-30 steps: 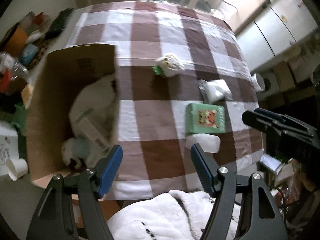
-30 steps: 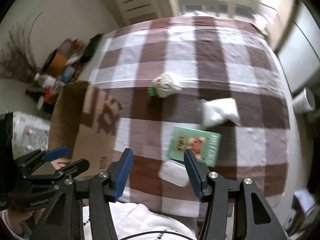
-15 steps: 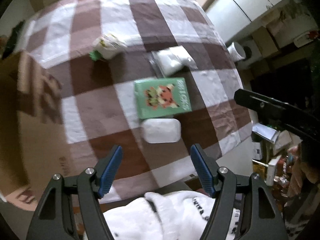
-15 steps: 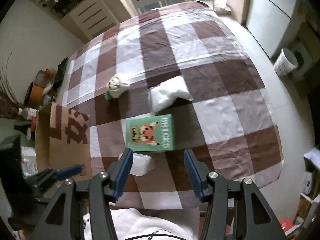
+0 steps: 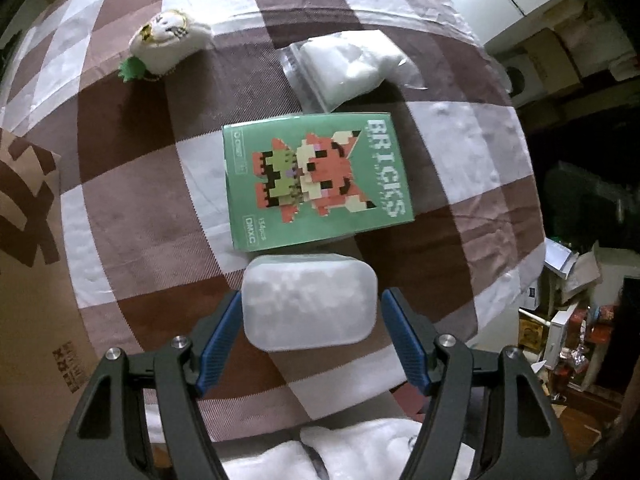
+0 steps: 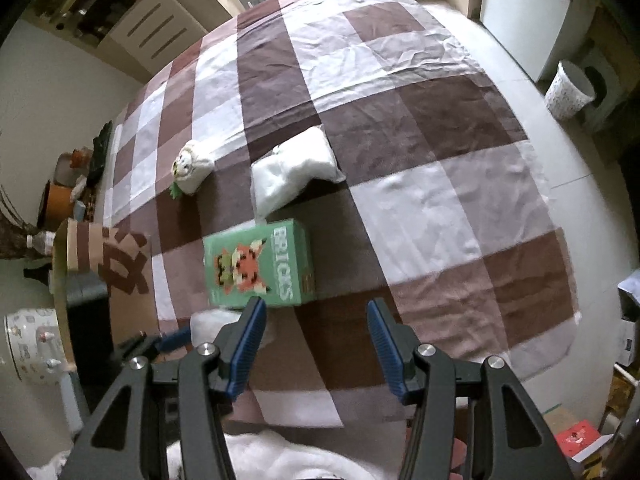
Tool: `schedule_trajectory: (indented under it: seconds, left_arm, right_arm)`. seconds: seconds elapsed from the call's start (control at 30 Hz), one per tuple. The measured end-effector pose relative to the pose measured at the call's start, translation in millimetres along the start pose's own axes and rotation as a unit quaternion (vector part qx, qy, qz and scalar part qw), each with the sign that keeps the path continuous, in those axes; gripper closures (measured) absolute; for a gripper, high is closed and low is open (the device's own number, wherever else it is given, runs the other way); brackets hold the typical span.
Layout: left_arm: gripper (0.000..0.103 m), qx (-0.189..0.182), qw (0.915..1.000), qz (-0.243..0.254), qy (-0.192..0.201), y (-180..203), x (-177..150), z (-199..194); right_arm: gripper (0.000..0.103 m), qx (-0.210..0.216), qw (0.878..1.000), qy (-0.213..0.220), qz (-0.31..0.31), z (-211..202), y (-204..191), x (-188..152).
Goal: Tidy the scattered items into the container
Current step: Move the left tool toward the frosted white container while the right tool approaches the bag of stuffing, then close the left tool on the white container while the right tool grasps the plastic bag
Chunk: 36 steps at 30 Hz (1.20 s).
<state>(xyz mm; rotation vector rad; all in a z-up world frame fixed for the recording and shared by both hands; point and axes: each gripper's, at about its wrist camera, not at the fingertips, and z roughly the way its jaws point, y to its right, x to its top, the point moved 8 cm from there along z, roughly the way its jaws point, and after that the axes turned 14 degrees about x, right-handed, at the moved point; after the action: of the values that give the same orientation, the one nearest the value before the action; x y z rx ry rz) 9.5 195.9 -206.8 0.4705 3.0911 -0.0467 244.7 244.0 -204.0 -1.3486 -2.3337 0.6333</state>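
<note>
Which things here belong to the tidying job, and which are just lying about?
Part of the job:
- white plastic case, between the open left gripper pads
- green bricks box
- clear bag of white filling
- small plush toy
- cardboard box

Just lying about:
- checked tablecloth
- waste bin on the floor

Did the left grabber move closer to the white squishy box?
Yes. The left gripper has come down toward the checked cloth; its open jaws now straddle the white box, below the green box.

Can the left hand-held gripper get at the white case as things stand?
Probably yes. The left hand-held gripper is open, one finger on either side of the white case, nothing between; the green box lies just beyond.
</note>
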Motion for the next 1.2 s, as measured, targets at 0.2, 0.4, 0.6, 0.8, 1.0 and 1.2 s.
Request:
schedule_trajectory:
  seconds: [0.2,0.4,0.6,0.8,1.0,1.2]
  left_arm:
    - [0.031,0.006,1.0,-0.007,0.001,-0.5,4.8,13.0]
    - [0.032,-0.002,0.9999,-0.013,-0.001,-3.9,6.7,20.7]
    - [0.032,-0.006,0.9999,-0.011,0.009,-7.5,7.2,20.9]
    - [0.033,-0.012,0.9998,-0.013,0.012,-13.2,9.6,21.5]
    - [0.033,-0.013,0.9997,-0.019,0.011,-22.0,12.6,20.5]
    - [0.034,-0.008,0.9995,-0.028,0.011,-37.0,11.1,15.6]
  right_arm:
    - [0.049,0.016,1.0,0.006,0.021,35.7,5.7,41.1]
    - [0.049,0.075,0.992,0.012,0.103,83.4,15.8,74.0]
    - [0.049,0.093,0.982,0.015,0.166,117.8,22.8,90.9]
    - [0.049,0.063,0.989,0.018,0.132,133.0,9.5,109.3]
    - [0.067,0.059,0.995,-0.001,0.077,132.1,-2.2,107.9]
    - [0.068,0.023,0.999,0.008,0.028,99.4,-0.4,90.0]
